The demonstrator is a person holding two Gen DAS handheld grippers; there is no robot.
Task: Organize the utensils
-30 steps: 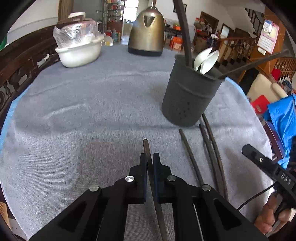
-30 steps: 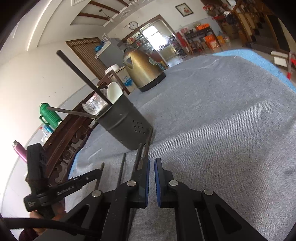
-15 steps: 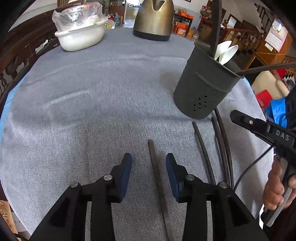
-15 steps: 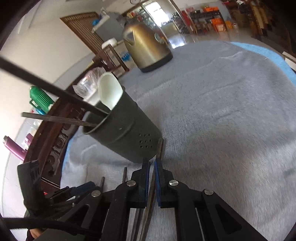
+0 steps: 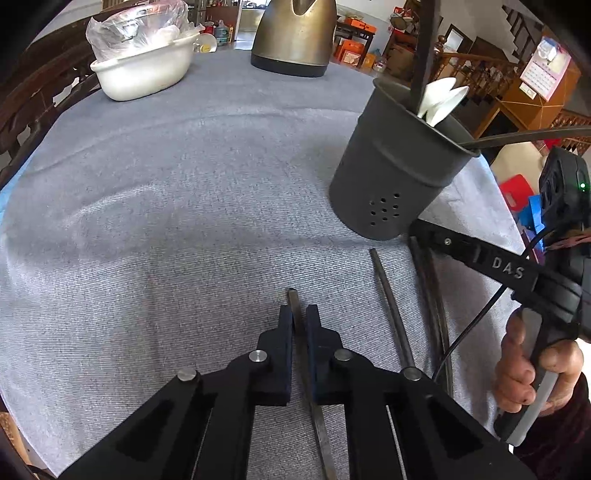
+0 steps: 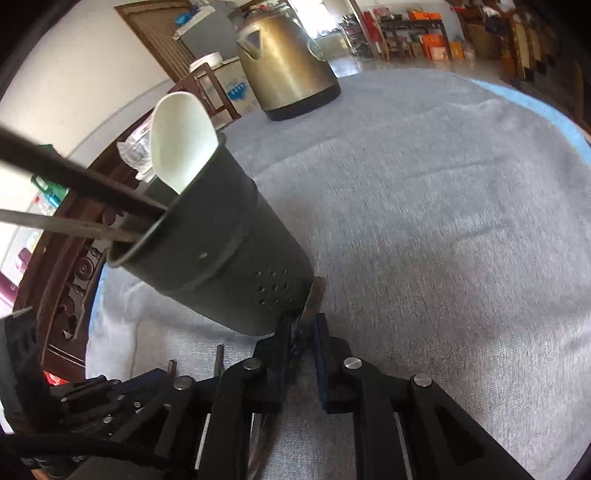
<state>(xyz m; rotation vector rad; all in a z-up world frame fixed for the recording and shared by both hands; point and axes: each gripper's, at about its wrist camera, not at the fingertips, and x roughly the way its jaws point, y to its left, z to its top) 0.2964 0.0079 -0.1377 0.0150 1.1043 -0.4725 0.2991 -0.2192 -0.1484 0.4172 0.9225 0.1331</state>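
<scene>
A dark grey utensil holder stands on the grey tablecloth; it also shows in the right wrist view. It holds white spoons and dark chopsticks. My left gripper is shut on a dark chopstick lying on the cloth. My right gripper is shut on another dark chopstick beside the holder's base. More loose chopsticks lie right of my left gripper.
A brass kettle and a white bowl with a plastic bag stand at the far side. A carved wooden chair back lines the table's left edge. The right gripper's body reaches in beside the holder.
My left gripper opened half a second ago and has closed again on the chopstick. My right gripper moved toward the holder's base and closed on a chopstick there.
</scene>
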